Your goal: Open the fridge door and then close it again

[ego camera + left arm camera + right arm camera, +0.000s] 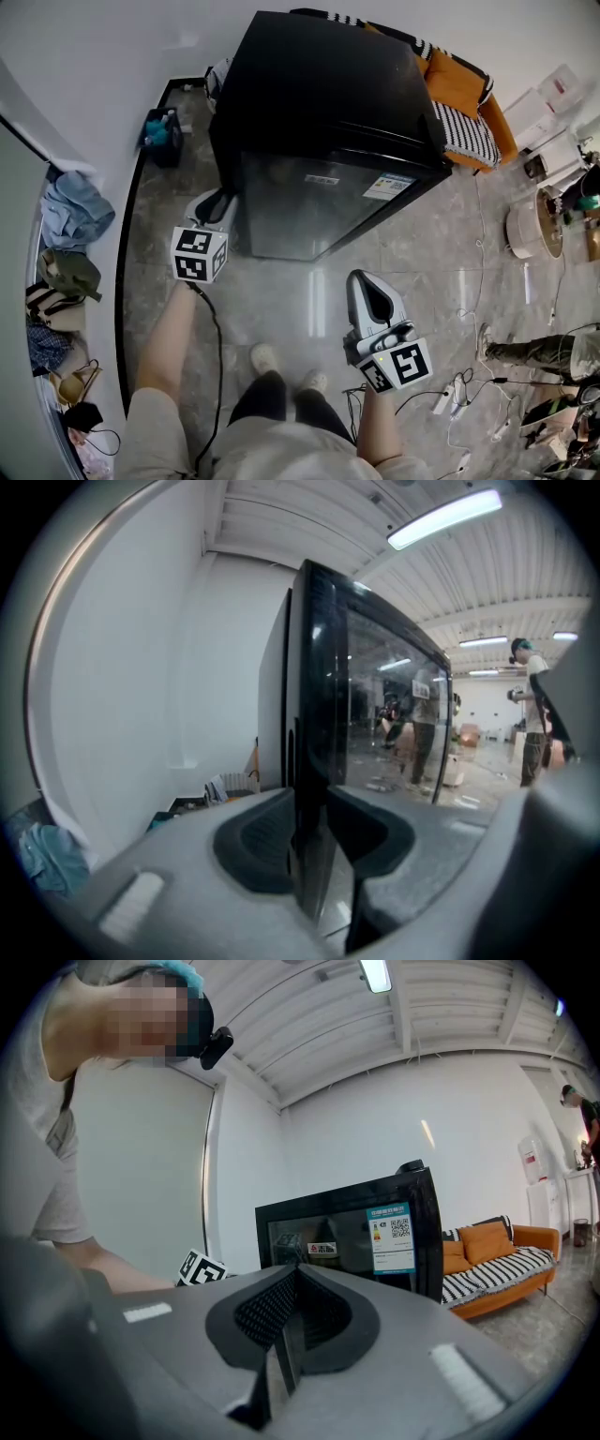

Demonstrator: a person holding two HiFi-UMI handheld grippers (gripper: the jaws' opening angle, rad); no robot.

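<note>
The fridge (328, 122) is set on the floor by the wall; its contents cannot be made out through the dark glass. The fridge door (323, 761) is clamped at its edge by the left gripper (314, 841), a grip shown only in the left gripper view. The right gripper (291, 1321) is held back, clenched on nothing.

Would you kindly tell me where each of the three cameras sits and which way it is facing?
Head view: on the person's head, looking steeply down at the glossy black glass-fronted fridge; forearms, legs, left gripper and right gripper show.
Left gripper view: on the left gripper, looking along jaws closed on the fridge door edge; no body shows.
Right gripper view: on the right gripper, facing the fridge front; the person's torso and arm show.
Shared: all three see the fridge.
</note>
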